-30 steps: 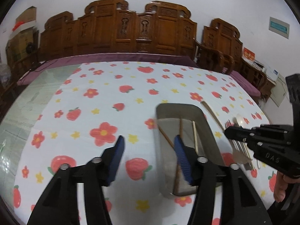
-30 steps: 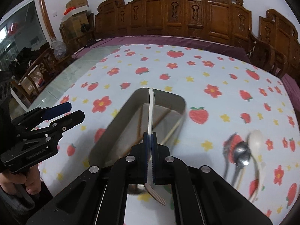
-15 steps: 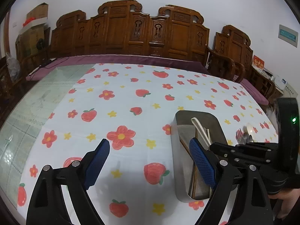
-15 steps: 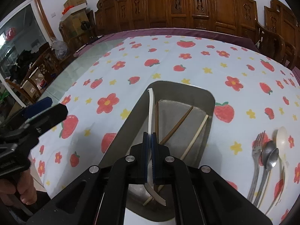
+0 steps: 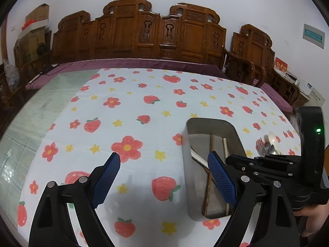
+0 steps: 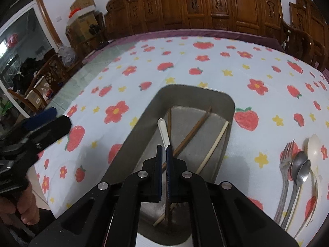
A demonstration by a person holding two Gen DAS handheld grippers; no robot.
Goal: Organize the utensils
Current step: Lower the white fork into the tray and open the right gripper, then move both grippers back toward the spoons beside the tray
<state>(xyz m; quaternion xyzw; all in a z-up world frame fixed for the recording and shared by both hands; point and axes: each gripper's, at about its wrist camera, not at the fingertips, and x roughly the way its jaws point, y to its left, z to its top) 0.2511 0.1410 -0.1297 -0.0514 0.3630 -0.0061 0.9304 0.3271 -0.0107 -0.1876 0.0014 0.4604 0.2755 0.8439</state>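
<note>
A metal tray lies on the strawberry tablecloth and holds brown chopsticks, a cream chopstick and a white-handled fork. My right gripper is low over the tray; its jaws stand slightly apart around the fork's handle, which lies in the tray. My left gripper is open and empty, just left of the tray. A metal fork, two metal spoons and a white spoon lie right of the tray.
Carved wooden chairs line the far side of the table. A bare glass strip runs along the table's left. Cardboard boxes stand at the back left.
My right gripper has lowered the white-handled fork into the tray and its jaws have parted a little. The left gripper has drifted left and stayed open.
</note>
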